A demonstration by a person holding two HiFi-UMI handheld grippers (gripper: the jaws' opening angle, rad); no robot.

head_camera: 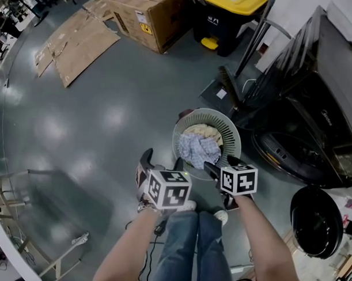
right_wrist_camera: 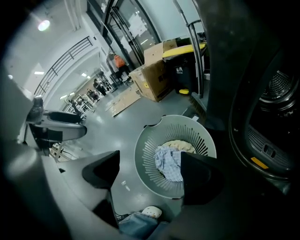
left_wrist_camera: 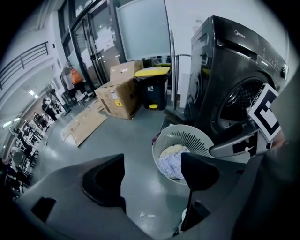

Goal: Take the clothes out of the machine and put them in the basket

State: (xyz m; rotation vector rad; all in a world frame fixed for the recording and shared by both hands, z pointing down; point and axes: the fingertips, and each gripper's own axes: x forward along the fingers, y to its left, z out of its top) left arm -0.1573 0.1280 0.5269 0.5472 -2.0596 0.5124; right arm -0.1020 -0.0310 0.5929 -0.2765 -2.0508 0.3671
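— How are the tongs held?
— The left gripper [left_wrist_camera: 152, 174] and right gripper [right_wrist_camera: 150, 172] are held wide and empty over the basket [right_wrist_camera: 146, 140]. The clothes [right_wrist_camera: 168, 161] are lying inside it.
— Why there?
— It is set beside the open machine [left_wrist_camera: 243, 70], presumably for a short carry. Grey floor [head_camera: 106, 110] and flattened cardboard [head_camera: 74, 37] are seen beyond.

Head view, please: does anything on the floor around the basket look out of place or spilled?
Only the flattened cardboard sheets, strewn loose on the floor beside the cardboard box, look untidy. The clothes lie inside the basket; none has spilled over its rim.
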